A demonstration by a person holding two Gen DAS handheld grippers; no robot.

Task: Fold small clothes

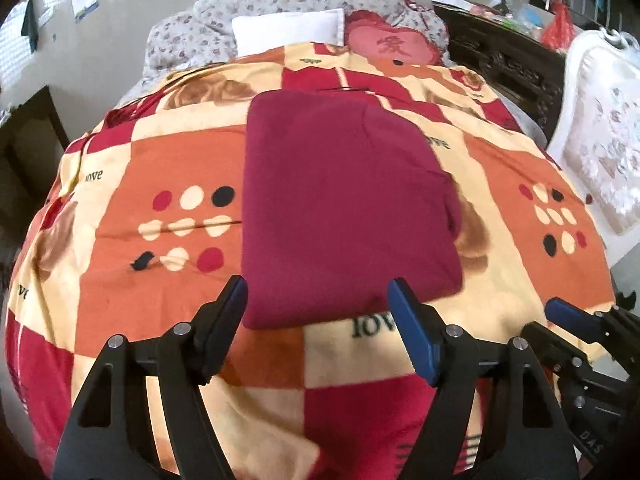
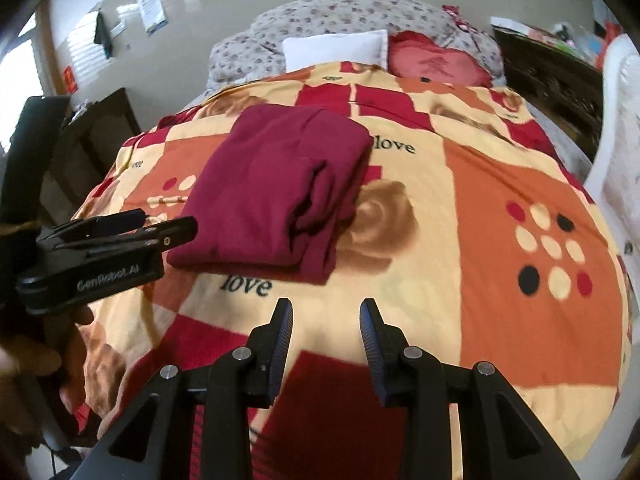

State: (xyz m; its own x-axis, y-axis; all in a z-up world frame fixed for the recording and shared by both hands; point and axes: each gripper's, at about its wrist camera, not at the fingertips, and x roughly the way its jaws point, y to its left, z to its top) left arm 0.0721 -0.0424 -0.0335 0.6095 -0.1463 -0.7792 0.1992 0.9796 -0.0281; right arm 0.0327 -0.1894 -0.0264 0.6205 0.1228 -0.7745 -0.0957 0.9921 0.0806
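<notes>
**A:** What lies ahead of the right gripper [image 2: 326,316]?

**B:** Its two black fingers stand a little apart with nothing between them, above a blanket [image 2: 480,184] checked in orange, cream and red, printed with dots, roses and the word "love".

**A:** And the clothing?

**B:** A dark red garment [image 2: 276,188] lies folded into a thick rectangle on the blanket, beyond the fingers and slightly left, with layered edges showing along its right side.

**A:** Anything else?

**B:** The left gripper [image 2: 168,224] reaches in from the left edge, its tips just beside the garment's near left corner. Farther back sit a white pillow [image 2: 336,50] and a red cushion [image 2: 436,62].
</notes>
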